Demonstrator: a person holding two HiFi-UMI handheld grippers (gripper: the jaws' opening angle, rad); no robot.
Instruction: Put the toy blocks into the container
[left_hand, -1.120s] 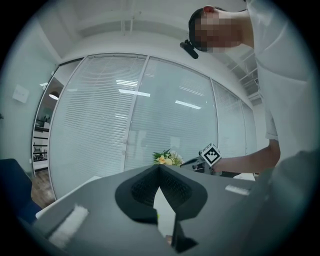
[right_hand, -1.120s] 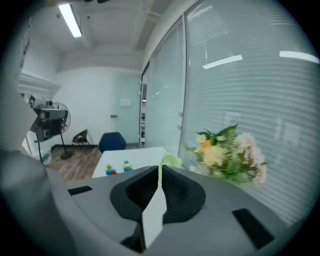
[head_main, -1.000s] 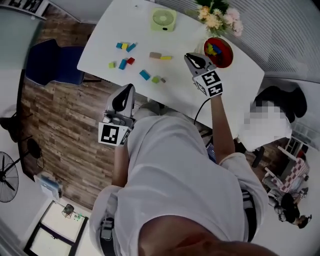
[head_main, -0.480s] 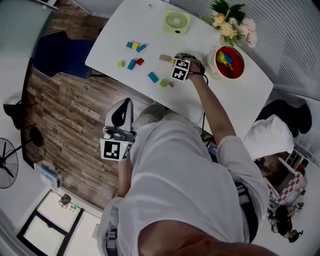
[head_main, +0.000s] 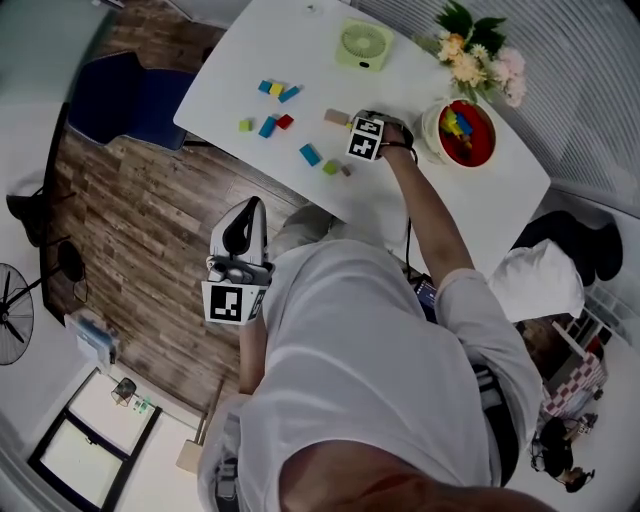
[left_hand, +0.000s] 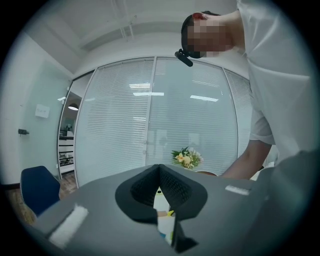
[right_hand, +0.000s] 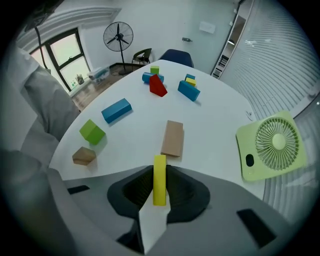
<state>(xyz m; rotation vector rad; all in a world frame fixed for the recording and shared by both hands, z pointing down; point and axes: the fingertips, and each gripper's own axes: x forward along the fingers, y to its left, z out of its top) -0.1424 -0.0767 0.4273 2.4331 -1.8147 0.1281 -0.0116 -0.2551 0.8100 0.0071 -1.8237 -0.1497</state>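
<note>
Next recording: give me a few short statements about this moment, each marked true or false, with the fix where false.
1. The red bowl already has blocks in it. True.
2. A green block sits between the right gripper's jaws. False: the right gripper has a yellow block between its jaws, which are closing on it.
3. The left gripper is working over the table. False: the left gripper is off the table, held near the person's body above the wooden floor, with nothing between its jaws.
4. A green fan lies on the table. True.
</note>
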